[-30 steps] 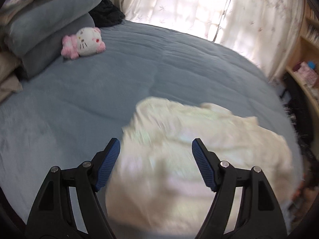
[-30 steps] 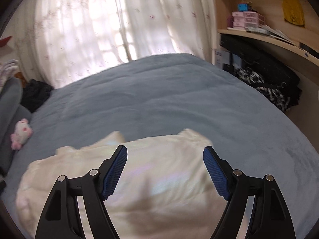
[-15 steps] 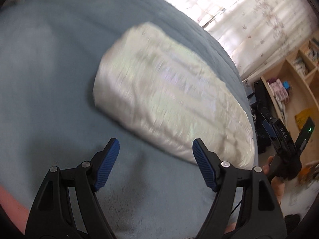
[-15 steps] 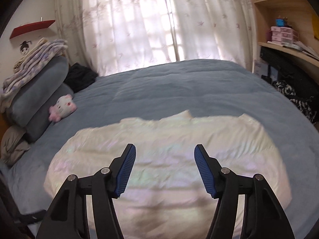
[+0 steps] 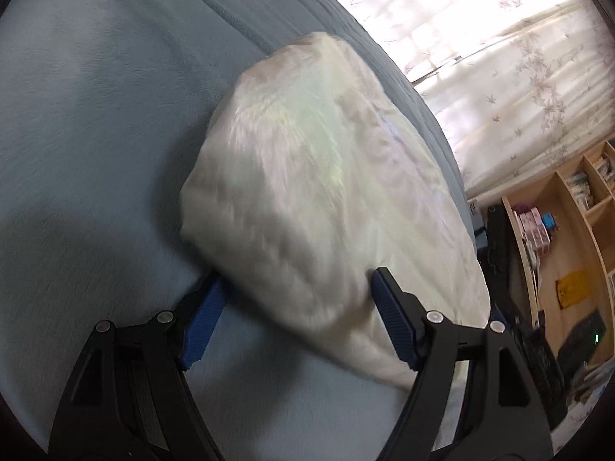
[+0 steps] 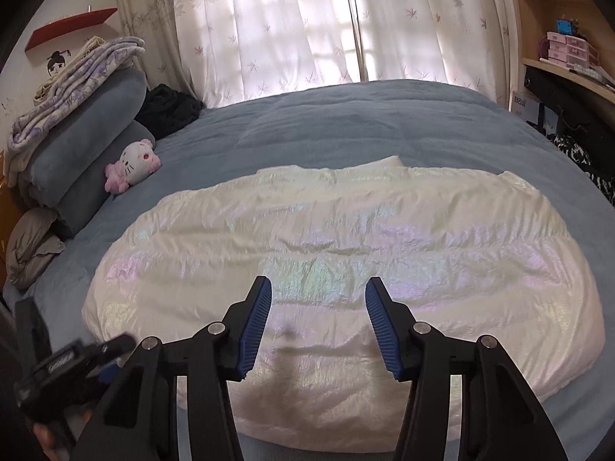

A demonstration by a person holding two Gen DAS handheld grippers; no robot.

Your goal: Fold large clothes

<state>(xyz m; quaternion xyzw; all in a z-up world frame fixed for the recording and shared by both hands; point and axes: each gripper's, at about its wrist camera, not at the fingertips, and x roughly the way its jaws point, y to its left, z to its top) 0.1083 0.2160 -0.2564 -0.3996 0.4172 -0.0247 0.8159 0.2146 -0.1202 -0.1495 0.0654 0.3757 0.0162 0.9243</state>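
A large cream puffer jacket (image 6: 346, 253) with an iridescent sheen is being shown spread flat across the blue-grey bed (image 6: 346, 123), its long side running from nine to three o'clock in the right wrist view. The right gripper (image 6: 319, 303) is being held just above the jacket's near edge; its blue-padded jaws are closing, with only the fabric surface seen behind the gap and nothing being pinched yet. The left gripper (image 5: 296, 292) is being held at one end of the jacket (image 5: 319, 192), its jaws standing wide apart with the padded end bulging between them (whether the pads are pressing on the fabric cannot be told through the blur). In the right wrist view, the left gripper's dark body is being glimpsed at eight o'clock. A pink-and-white plush toy (image 6: 132, 167) is lying at ten o'clock against stacked grey pillows (image 6: 88, 142), with patterned curtains (image 6: 307, 23) hanging at twelve o'clock and wooden shelves (image 6: 565, 34) standing at two o'clock.
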